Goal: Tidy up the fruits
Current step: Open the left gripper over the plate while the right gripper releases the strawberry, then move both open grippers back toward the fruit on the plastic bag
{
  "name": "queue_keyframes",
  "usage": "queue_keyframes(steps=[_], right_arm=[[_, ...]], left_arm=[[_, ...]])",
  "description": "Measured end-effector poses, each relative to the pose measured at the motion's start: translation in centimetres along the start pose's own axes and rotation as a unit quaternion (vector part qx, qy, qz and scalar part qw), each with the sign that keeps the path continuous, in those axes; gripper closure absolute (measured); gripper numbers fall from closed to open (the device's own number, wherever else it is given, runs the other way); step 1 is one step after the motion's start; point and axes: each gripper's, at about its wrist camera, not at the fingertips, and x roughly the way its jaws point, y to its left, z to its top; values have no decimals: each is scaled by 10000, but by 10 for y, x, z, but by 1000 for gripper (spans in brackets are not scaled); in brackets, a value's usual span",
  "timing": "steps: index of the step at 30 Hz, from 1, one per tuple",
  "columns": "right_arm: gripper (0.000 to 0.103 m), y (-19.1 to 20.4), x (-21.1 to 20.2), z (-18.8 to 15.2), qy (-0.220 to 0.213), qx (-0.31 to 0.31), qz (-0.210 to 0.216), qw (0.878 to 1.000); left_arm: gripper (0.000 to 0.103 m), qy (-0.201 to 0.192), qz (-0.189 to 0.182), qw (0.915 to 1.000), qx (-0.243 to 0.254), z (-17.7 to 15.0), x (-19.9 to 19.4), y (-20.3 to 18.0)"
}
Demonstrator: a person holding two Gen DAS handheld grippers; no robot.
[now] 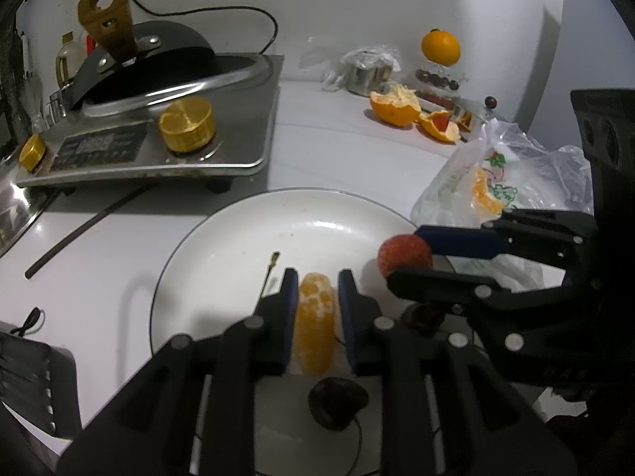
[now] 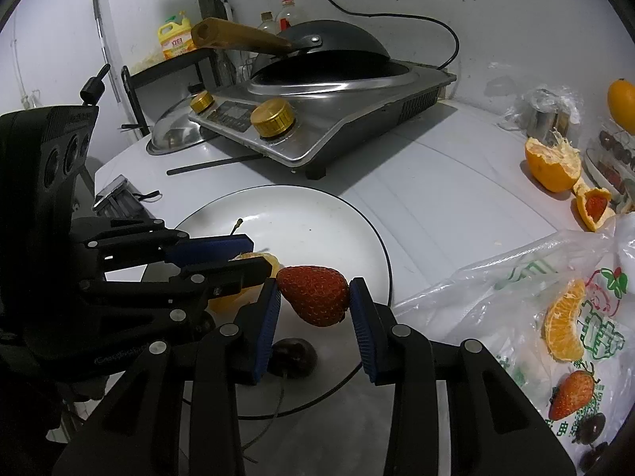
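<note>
Left claw (image 1: 317,277): blue pads either side of a peeled orange segment (image 1: 316,325) lying on the white plate (image 1: 238,230); a sliver of gap shows on each side, so the pads stand slightly apart and do not press it
Right claw (image 2: 313,293): clamped on a red strawberry (image 2: 313,294), pads touching both its sides, held above the plate at its 4 o'clock edge
Cherries: one dark cherry (image 1: 337,402) with a stem on the plate at 6 o'clock, just below the segment; a second dark one (image 1: 418,317), partly hidden by the claws
Loose stem (image 1: 270,271): on the plate, at 10 o'clock from the segment
Plastic bag (image 2: 516,297): on the desk (image 2: 436,166) at 3 o'clock from the plate, carrying another orange segment (image 2: 565,323) and a strawberry (image 2: 571,394)
Orange peels (image 1: 395,107): far at 1 o'clock, with a whole orange (image 1: 440,47) beyond
Cooker (image 1: 158,131): at 10 o'clock, a dark wok (image 1: 147,63) on it
</note>
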Motion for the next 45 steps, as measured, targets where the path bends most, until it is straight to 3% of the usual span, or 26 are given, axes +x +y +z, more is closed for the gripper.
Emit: queue_keyframes(steps=[10, 12, 16, 26, 27, 28, 30, 45], right_arm=[[62, 4, -6, 0, -18, -17, -88, 10000], [52, 4, -11, 0, -75, -5, -103, 9999], [52, 4, -19, 0, -151, -8, -126, 9998], [52, 4, -47, -3, -387, 44, -221, 9990], [52, 3, -50, -4, -410, 48, -233, 9989], [52, 2, -54, -5, -435, 54, -244, 9987], [51, 0, -63, -6, -508, 86, -267, 9983], [51, -17, -125, -28, -886, 243, -554, 9942]], left_arm=[[81, -127, 44, 9999, -18, 0, -12, -1], [81, -144, 52, 9999, -3, 0, -15, -2], [75, -171, 65, 9998, 7, 1, -20, -4], [72, -294, 115, 9995, 76, 4, -40, -17], [63, -312, 118, 9994, 66, 4, -42, -19], [40, -331, 108, 9994, 47, 5, -44, -20], [31, -390, 148, 9991, -33, 5, -49, -20], [30, -523, 262, 9981, 187, 4, -71, -63]])
